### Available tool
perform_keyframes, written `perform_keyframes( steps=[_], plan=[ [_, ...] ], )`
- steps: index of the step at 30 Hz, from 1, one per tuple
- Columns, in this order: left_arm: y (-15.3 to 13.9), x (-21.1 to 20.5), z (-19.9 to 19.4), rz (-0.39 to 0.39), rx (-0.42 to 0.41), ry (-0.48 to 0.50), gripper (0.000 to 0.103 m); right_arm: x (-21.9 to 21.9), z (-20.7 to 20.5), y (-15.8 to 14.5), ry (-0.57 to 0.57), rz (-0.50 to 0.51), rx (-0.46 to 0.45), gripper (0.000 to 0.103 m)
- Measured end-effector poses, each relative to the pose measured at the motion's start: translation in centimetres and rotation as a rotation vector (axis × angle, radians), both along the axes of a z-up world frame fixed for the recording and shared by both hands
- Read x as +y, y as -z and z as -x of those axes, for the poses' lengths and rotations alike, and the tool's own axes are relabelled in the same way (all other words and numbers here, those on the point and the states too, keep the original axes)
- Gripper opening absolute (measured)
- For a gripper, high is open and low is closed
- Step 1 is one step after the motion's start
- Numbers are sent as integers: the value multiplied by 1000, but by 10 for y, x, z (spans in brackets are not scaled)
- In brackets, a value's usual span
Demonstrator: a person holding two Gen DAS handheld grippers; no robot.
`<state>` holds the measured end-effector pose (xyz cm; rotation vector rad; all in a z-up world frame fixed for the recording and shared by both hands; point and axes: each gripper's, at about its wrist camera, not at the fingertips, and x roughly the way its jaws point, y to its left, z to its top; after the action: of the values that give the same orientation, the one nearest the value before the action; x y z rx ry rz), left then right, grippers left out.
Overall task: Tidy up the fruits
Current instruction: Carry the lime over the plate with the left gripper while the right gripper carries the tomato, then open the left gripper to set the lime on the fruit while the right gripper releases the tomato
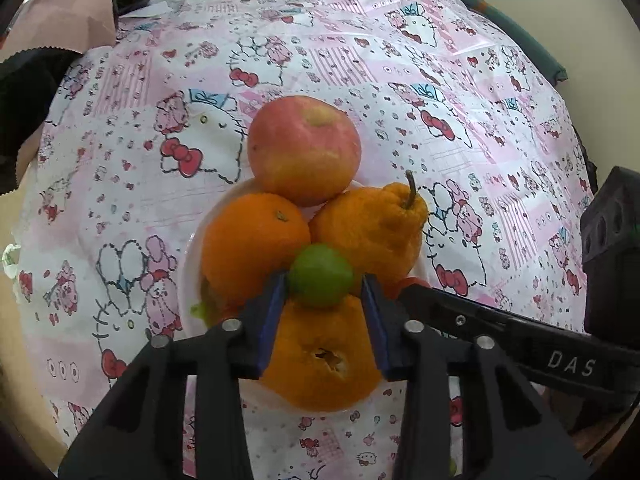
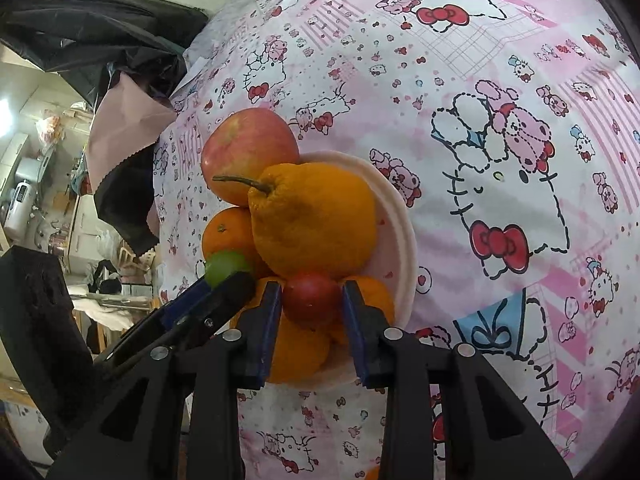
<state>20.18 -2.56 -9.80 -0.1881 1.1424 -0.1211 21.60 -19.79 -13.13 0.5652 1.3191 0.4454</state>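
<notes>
A white plate (image 1: 188, 280) (image 2: 400, 232) holds a pile of fruit: a red apple (image 1: 304, 148) (image 2: 248, 152) at the back, a smooth orange (image 1: 252, 248) (image 2: 224, 236), a bumpy stemmed orange (image 1: 368, 232) (image 2: 312, 220), and another bumpy orange (image 1: 320, 364) (image 2: 296, 352) in front. My left gripper (image 1: 323, 280) is shut on a small green fruit (image 1: 320, 274) (image 2: 226, 266) on top of the pile. My right gripper (image 2: 311, 300) is shut on a small red fruit (image 2: 312, 298), barely seen in the left wrist view (image 1: 408, 282).
The table wears a pink cartoon-print cloth (image 1: 440, 100) (image 2: 480, 100). A pink paper bag (image 1: 60, 8) (image 2: 124, 132) and dark fabric (image 2: 120, 40) lie at the far left edge. The table's far edge (image 1: 520, 28) meets a wall.
</notes>
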Motion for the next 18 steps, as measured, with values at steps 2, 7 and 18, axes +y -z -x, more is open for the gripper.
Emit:
perform_keyframes(
  steps=[2, 7, 18],
  plan=[
    [-1, 2, 1, -23, -2, -18, 47, -2, 0, 0, 6, -2, -1, 38],
    [-4, 16, 3, 19, 6, -83, 65, -9, 0, -3, 37, -10, -3, 58],
    [-22, 20, 10, 8, -55, -103, 76, -12, 2, -19, 44, -21, -49, 71]
  ],
)
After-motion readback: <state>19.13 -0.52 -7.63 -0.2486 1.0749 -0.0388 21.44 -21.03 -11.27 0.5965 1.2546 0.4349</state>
